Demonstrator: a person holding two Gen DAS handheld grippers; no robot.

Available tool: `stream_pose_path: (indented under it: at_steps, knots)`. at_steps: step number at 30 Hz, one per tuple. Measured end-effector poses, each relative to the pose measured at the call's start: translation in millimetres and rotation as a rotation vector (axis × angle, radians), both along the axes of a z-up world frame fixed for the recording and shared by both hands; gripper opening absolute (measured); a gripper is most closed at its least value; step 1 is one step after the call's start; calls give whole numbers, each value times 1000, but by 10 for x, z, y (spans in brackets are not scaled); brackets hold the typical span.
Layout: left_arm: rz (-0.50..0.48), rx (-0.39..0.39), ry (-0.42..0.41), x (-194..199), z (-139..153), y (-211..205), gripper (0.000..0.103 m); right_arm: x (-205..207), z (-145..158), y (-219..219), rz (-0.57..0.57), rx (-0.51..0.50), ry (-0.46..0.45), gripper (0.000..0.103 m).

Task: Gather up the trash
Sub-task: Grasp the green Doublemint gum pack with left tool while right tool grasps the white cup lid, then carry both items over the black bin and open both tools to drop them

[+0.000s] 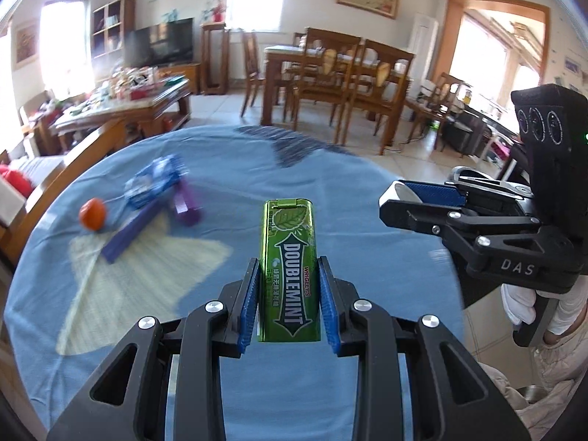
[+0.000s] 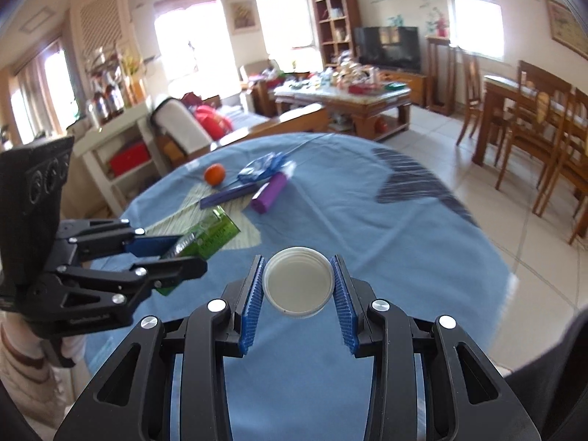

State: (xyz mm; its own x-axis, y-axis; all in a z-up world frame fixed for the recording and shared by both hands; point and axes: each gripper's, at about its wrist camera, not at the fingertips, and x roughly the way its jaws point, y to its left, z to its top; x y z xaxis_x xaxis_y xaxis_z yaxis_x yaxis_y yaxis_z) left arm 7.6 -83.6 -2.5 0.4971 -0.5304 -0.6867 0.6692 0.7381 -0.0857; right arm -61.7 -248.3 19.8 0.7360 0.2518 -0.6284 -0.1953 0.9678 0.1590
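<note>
Sunlit room: tiled floor (image 1: 220,110), wooden dining table (image 1: 330,62), television (image 1: 161,42), bright windows (image 2: 281,22).

Orange (image 2: 214,174), wrapper (image 2: 261,167), two sticks (image 2: 228,196) clustered on the tablecloth (image 2: 330,202), far-left.

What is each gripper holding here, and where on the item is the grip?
Left gripper clamps the green Doublemint gum tin across its long sides, low on the body. Right gripper pinches the white jar lid across its rim.
</note>
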Motion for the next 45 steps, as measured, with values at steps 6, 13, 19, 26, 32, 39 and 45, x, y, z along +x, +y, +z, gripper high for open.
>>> stream_pose_path:
  at_steps: [6,13,19,26,32,39,45]
  knots:
    - [-106,-5,-16,-298,49,-554,31,-510,132,-542,-96,29,-40,37]
    - [-235,7,-14,-574,4,-1232,31,-1042,161,-1187,-217,48,-68,37]
    - [-337,26,-11,-794,-74,-1810,31,-1484,57,-1788,-330,71,-67,37]
    - [-453,26,5,-1013,-152,-2402,31,-1969,-102,-2489,-465,129,-69,37]
    - [-539,43,34,-1125,-289,-2849,31,-2233,-267,-2878,-546,169,-53,37]
    - [-588,81,52,-1206,-450,-3183,31,-2358,-452,-3116,-580,191,-34,37]
    - [-603,103,67,-1200,-537,-3249,31,-2400,-565,-3241,-598,208,-23,37]
